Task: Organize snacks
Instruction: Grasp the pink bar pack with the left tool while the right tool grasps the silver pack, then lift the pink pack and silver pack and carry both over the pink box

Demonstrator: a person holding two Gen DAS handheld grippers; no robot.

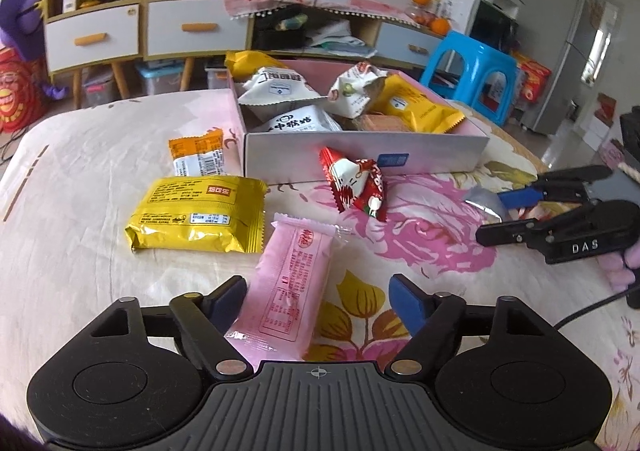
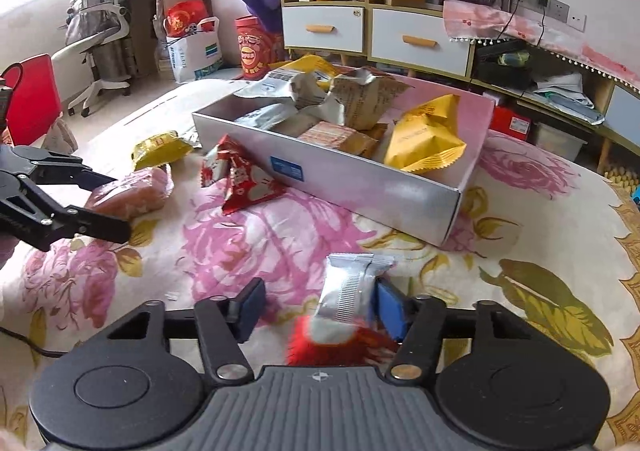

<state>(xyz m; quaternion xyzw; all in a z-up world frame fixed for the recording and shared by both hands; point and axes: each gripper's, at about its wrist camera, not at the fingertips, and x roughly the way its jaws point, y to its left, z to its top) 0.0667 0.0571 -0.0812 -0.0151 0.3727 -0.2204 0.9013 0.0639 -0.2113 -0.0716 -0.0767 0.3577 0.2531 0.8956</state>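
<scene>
step: pick-up phase, both hands at once; each lines up on one loose snack to go into the open white cardboard box [image 1: 360, 155], which already holds several white and yellow packets.
left tongs [image 1: 318, 301]: spread, straddling the near end of the flat pink plastic-wrapped snack bar [image 1: 296, 283]. Left blue pad looks touching or just beside the wrapper edge, right pad is clearly apart from it. Not a grip yet.
right tongs [image 2: 320, 309]: part-spread around the silver-and-red foil snack packet [image 2: 348, 299]. Right blue pad sits against the silver crimped end, left pad stands off with a gap. Nothing is pinched as far as I can see.
loose on table: the pink bar and the foil packet lie on the floral pink-and-cream tablecloth [image 1: 100, 155] in front of the box; the yellow foil biscuit pack [image 1: 196, 213], the red-and-white triangular candy bag [image 1: 356, 183] and the small orange-and-white sachet [image 1: 198, 155] lie nearby, outside the box.
pose: both tongs point forward and downward at the table from the near edge, roughly side by side, well apart. The right tongs show at the right edge of the left wrist view with gloved fingers [image 1: 624, 263] behind them.
next: my read: close both until the pads bite, lift clear, carry over the near box wall, drop inside.
risk: thin slippery wrappers; a one-sided pad contact may push the packet rather than clamp it.
</scene>
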